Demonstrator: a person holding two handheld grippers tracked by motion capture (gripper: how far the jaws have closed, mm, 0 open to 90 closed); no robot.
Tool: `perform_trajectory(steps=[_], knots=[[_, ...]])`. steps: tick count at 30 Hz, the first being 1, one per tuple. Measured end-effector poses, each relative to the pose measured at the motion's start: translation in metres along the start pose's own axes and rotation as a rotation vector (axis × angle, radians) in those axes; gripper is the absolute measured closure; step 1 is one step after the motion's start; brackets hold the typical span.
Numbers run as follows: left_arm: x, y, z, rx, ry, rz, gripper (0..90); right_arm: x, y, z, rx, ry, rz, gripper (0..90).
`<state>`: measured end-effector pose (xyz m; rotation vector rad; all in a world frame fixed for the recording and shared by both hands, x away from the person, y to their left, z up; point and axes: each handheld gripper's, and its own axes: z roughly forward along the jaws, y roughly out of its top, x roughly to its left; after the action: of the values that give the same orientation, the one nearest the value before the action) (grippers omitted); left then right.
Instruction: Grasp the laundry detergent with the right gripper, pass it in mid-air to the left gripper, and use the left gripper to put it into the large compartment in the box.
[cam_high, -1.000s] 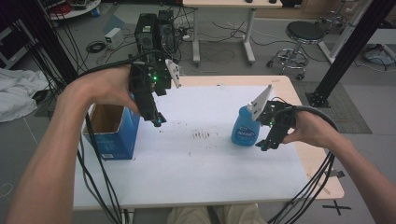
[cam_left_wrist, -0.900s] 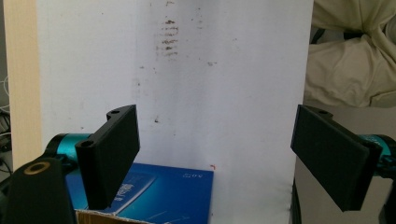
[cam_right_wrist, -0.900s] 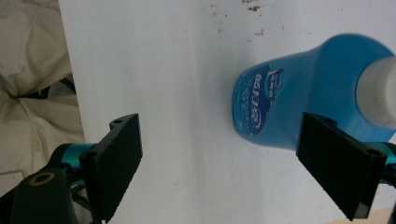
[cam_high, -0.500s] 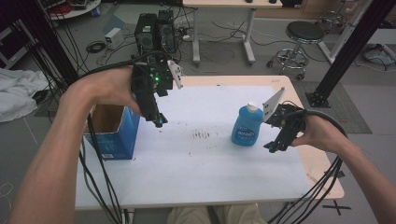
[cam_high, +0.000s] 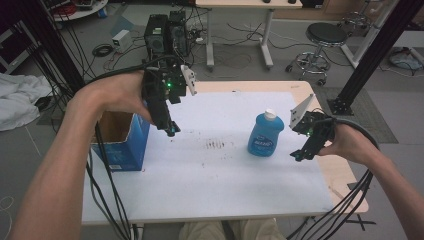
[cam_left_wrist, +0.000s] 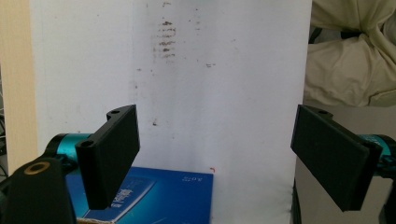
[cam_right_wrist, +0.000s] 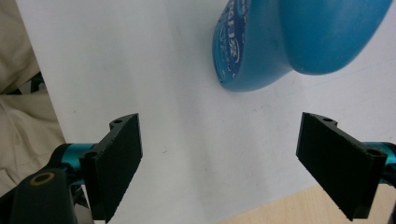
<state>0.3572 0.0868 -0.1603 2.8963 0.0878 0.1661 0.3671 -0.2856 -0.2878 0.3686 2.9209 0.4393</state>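
Blue bottle (cam_high: 265, 134): upright on surface (cam_high: 210, 170), ungrasped. Right tool (cam_high: 303, 146): spread, just beside bottle. Left tool (cam_high: 169, 127): spread, empty, near open blue box (cam_high: 121, 141). Likely boxing pending.

A white sheet (cam_high: 200, 170) covers most of the wooden table (cam_high: 345, 185), with a patch of brown smudges (cam_high: 216, 145) near its middle. Beyond the table, two black computer towers (cam_high: 164, 32) stand on the grey floor among loose cables. A round black stool (cam_high: 326, 35) sits at the back right, and a crumpled white cloth (cam_high: 17, 102) lies at far left.
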Motion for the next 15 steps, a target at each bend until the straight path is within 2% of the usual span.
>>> perform_trajectory(steps=[15], knots=[[-0.001,0.000,0.003,-0.004,-0.006,0.002,15.6,-0.019,-0.008,0.007,-0.022,-0.014,0.059,13.6]])
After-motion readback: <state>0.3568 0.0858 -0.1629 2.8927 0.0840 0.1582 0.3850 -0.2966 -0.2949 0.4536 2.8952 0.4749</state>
